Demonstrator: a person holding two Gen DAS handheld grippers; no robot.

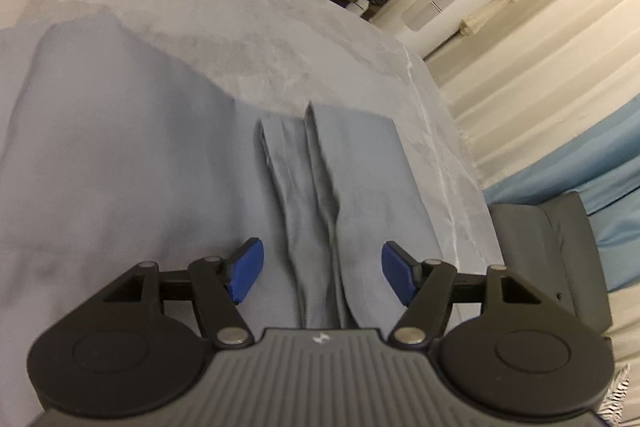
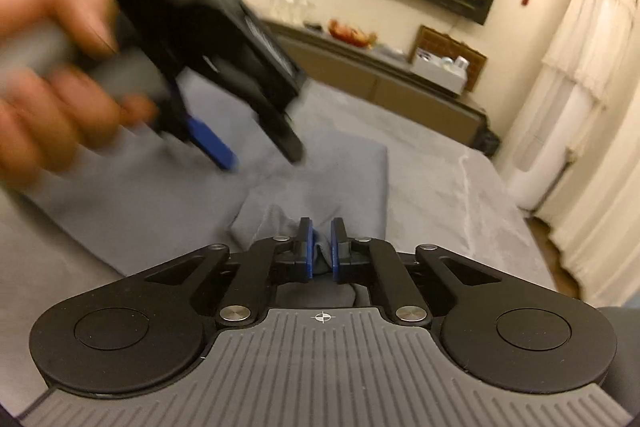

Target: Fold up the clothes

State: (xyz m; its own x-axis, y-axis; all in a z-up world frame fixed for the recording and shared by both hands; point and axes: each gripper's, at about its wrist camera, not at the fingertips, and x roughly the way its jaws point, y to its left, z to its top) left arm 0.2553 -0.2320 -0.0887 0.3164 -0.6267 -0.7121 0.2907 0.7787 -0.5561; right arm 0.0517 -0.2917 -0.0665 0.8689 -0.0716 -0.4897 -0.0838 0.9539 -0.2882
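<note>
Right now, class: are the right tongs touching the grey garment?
Touching. The right wrist view shows the right tongs nearly shut, with a fold of the grey garment pinched between their blue pads.

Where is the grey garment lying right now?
The grey fabric garment lies on the pale grey bedspread. In the left wrist view it sits between the open left claw; in the right wrist view the right claw pinches a fold.
</note>
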